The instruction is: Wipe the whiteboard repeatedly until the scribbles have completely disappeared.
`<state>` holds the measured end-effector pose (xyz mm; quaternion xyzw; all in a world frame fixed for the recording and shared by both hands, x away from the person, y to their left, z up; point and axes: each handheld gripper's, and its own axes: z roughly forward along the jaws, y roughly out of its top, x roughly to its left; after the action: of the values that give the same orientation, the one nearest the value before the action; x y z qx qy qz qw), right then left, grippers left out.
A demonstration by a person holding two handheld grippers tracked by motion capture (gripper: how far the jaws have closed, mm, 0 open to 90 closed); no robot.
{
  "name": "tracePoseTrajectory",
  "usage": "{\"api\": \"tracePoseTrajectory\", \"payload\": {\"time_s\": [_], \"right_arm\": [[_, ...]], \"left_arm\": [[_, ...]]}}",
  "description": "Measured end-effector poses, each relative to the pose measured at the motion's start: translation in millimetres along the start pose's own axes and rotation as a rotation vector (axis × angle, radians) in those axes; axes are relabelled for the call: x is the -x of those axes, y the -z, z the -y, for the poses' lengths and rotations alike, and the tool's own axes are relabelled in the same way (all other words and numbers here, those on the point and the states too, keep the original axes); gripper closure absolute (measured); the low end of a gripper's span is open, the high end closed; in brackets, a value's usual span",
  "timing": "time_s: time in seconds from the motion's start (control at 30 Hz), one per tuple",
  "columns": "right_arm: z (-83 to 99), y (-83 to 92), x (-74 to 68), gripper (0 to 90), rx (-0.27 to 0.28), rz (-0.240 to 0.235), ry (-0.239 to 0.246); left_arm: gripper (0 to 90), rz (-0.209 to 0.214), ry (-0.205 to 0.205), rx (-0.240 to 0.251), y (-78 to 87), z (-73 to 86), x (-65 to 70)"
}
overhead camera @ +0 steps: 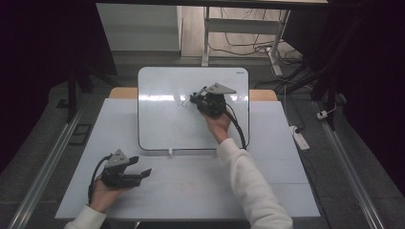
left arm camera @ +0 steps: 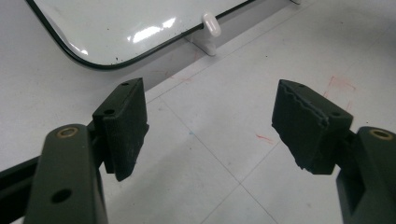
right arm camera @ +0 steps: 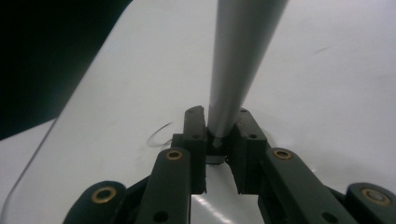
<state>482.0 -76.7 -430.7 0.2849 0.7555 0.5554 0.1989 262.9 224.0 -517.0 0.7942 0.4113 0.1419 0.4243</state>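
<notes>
A white whiteboard (overhead camera: 162, 119) with a dark rim lies on the pale table (overhead camera: 191, 186). My right gripper (overhead camera: 193, 99) is over its upper middle, shut on a grey marker (right arm camera: 238, 60) that runs up between the jaws. Thin pen loops (overhead camera: 181, 102) sit on the board just left of the tip, and a curved stroke (right arm camera: 159, 133) shows beside the jaws. My left gripper (overhead camera: 143, 168) rests at the table's front left, open with nothing between its pads. In the left gripper view the left gripper (left arm camera: 210, 126) faces the whiteboard's rounded corner (left arm camera: 116, 28).
A small white clip (left arm camera: 211, 28) sticks out at the board's near edge. Faint red marks (left arm camera: 341, 84) dot the table top. On the floor to the right lies a white power strip (overhead camera: 300, 137), and desk legs (overhead camera: 206, 38) with cables stand behind the table.
</notes>
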Motion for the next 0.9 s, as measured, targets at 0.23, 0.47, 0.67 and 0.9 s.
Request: {"api": "tracePoseTrajectory", "payload": {"time_s": [0.23, 0.47, 0.67, 0.9], "right_arm": [[-1.4, -5.1, -8.3, 77.0, -0.016, -0.004, 0.061], [2.6, -6.2, -11.3, 77.0, -0.020, -0.031, 0.030], [2.3, -10.7, -16.3, 77.0, -0.013, -0.024, 0.063], [0.7, -13.8, -16.3, 77.0, -0.003, -0.036, 0.028]], "left_arm": [[27.7, -0.003, -0.005, 0.004, 1.3, 0.2, 1.2], [27.8, -0.001, -0.001, -0.003, -0.7, 0.0, -0.9], [27.9, -0.002, -0.006, 0.000, 0.5, 0.0, 1.0], [27.9, -0.002, -0.002, -0.002, -0.3, 0.1, -0.6]]}}
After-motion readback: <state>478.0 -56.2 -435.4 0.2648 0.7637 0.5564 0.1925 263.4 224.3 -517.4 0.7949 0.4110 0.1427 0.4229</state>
